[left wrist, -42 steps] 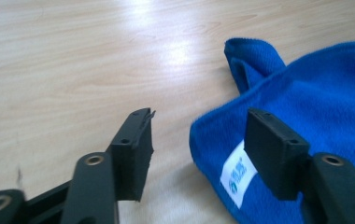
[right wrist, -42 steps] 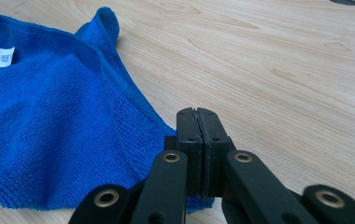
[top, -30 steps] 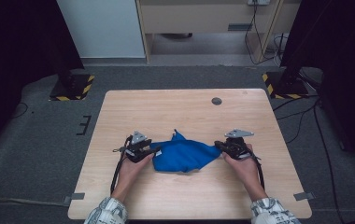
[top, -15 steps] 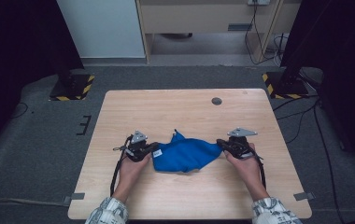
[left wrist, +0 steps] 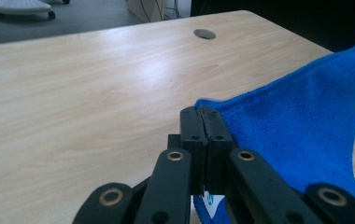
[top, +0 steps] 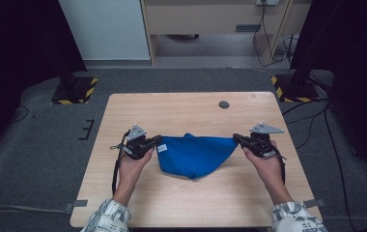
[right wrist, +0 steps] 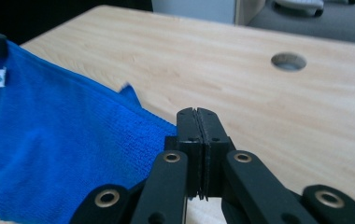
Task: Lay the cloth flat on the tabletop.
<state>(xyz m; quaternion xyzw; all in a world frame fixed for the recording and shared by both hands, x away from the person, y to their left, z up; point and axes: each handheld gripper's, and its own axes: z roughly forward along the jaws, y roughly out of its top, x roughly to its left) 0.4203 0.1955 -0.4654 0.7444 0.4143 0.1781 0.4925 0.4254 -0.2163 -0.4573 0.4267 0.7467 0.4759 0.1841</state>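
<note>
Since a second ago the blue cloth (top: 196,154) has gone from a rumpled heap to a sheet stretched between the two tools near the table's (top: 181,108) middle, its top edge taut and its belly sagging toward six o'clock. The left gripper (top: 156,141) has just been closing and now clamps the corner at nine o'clock; the right gripper (top: 236,138) pinches the corner at three o'clock. Both hands look raised, so the spreading seems well begun. A small white tag (right wrist: 0,77) sits by the left-held corner; its mark is too small to read.
</note>
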